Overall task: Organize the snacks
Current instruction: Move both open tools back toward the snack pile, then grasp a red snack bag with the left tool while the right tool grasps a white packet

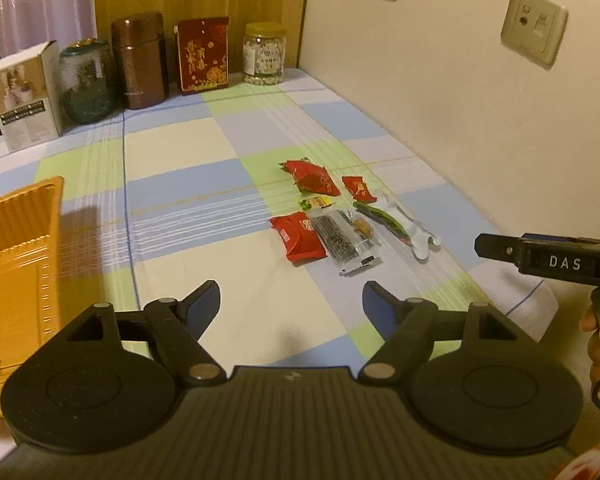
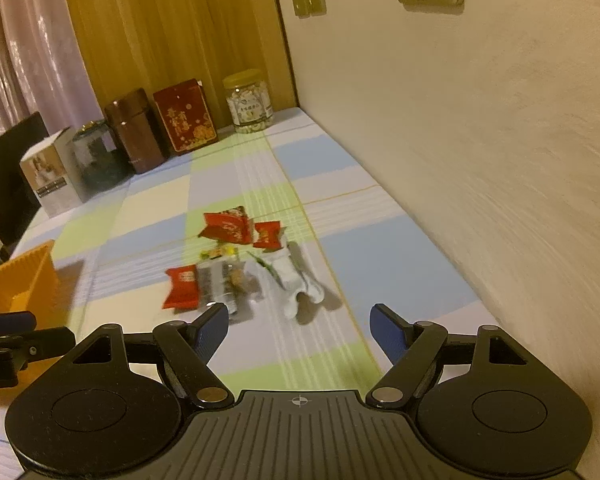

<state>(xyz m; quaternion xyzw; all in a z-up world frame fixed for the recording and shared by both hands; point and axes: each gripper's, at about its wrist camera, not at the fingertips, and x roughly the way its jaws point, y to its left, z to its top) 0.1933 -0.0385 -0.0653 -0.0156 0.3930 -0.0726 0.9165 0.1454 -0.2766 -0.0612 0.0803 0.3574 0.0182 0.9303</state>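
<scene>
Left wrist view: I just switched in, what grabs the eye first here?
The cluster of snack packets, mostly red wrappers, lying on the checked cloth near the wall. Next, the orange tray at the left edge, apart from the packets. Both claws, left and right, are open and empty, and a row of jars and boxes stands at the far end.

Snack packets clustered on the checked tabletop, orange tray off to the left

A large red packet (image 1: 311, 176) and a small red one (image 1: 358, 188) lie farthest away; nearer lie a flat red packet (image 1: 298, 237), a clear packet of dark pieces (image 1: 340, 240), a small yellow-green sweet (image 1: 316, 202) and a green-and-white wrapper (image 1: 396, 224), close together. The ribbed orange tray (image 1: 16, 264) sits well apart.
</scene>
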